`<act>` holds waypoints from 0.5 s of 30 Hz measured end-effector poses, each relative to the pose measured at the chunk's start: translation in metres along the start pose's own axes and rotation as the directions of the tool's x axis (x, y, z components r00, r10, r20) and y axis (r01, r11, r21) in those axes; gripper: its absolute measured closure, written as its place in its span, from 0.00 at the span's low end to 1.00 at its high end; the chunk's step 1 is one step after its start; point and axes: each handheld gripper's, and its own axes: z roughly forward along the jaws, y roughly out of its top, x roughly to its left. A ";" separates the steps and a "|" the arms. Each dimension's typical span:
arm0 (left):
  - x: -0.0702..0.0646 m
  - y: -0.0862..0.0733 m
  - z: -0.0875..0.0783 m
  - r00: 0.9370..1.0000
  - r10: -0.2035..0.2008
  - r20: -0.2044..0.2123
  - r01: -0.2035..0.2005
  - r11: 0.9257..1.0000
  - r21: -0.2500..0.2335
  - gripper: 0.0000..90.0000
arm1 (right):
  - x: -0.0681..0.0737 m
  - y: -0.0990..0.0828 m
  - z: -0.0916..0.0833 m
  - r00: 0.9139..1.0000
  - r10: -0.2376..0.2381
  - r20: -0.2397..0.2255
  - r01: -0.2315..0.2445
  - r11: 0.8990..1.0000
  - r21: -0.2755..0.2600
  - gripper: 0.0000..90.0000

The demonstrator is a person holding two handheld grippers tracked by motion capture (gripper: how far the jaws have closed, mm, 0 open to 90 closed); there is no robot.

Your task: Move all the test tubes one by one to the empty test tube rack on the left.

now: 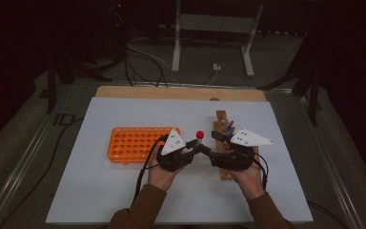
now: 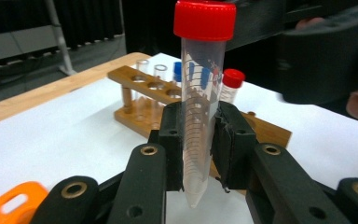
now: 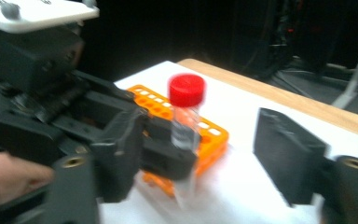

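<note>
A clear conical tube with a red cap (image 2: 198, 126) stands upright above the table, and my left gripper (image 2: 198, 144) is shut on its lower half. From above, the red-capped tube (image 1: 199, 135) shows between the two hands, with the left gripper (image 1: 196, 147) just under the cap. My right gripper (image 3: 205, 158) is open. Its two pads stand wide on either side of the tube (image 3: 185, 121) and do not touch it. In the high view the right gripper (image 1: 210, 143) points left toward the tube.
An orange tube rack (image 1: 133, 143) lies left of the hands on the white mat (image 1: 124, 191). A wooden rack (image 1: 222, 125) with several capped and open tubes sits partly under the right hand. The wooden rack (image 2: 140, 100) stands behind the held tube.
</note>
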 end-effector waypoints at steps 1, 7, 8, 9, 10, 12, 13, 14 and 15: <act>0.002 0.000 -0.002 1.000 0.001 -0.012 -0.001 1.000 -0.003 0.84 | -0.001 -0.001 -0.001 1.000 -0.005 0.010 0.005 1.000 0.001 0.31; 0.009 -0.004 -0.006 0.999 0.000 -0.048 -0.001 1.000 -0.005 0.84 | -0.008 -0.010 -0.007 0.998 0.019 0.055 -0.020 1.000 0.008 0.14; 0.010 -0.005 -0.007 0.999 0.000 -0.054 -0.001 1.000 -0.003 0.84 | -0.009 -0.011 -0.008 0.998 0.025 0.061 -0.025 1.000 0.007 0.10; 0.012 -0.006 -0.007 0.998 0.000 -0.059 -0.001 1.000 -0.005 0.84 | -0.010 -0.013 -0.009 0.997 0.027 0.067 -0.028 1.000 0.008 0.07; 0.013 -0.007 -0.008 0.998 0.000 -0.066 0.000 1.000 -0.004 0.84 | -0.011 -0.014 -0.011 0.997 0.030 0.073 -0.031 0.999 0.010 0.04; 0.014 -0.008 -0.008 0.997 0.001 -0.072 -0.002 1.000 -0.003 0.84 | -0.014 -0.016 -0.014 0.996 0.032 0.083 -0.033 0.999 0.010 0.02; 0.015 -0.009 -0.009 0.997 0.000 -0.075 0.000 1.000 -0.003 0.84 | -0.014 -0.017 -0.015 0.996 0.035 0.085 -0.036 0.999 0.009 0.01; 0.017 -0.012 -0.011 0.996 -0.001 -0.087 0.000 1.000 -0.003 0.84 | -0.015 -0.018 -0.017 0.995 0.036 0.090 -0.037 0.999 0.008 0.00; 0.017 -0.012 -0.011 0.996 -0.001 -0.087 0.000 1.000 -0.003 0.84 | -0.016 -0.019 -0.019 0.995 0.032 0.095 -0.033 0.999 0.006 0.00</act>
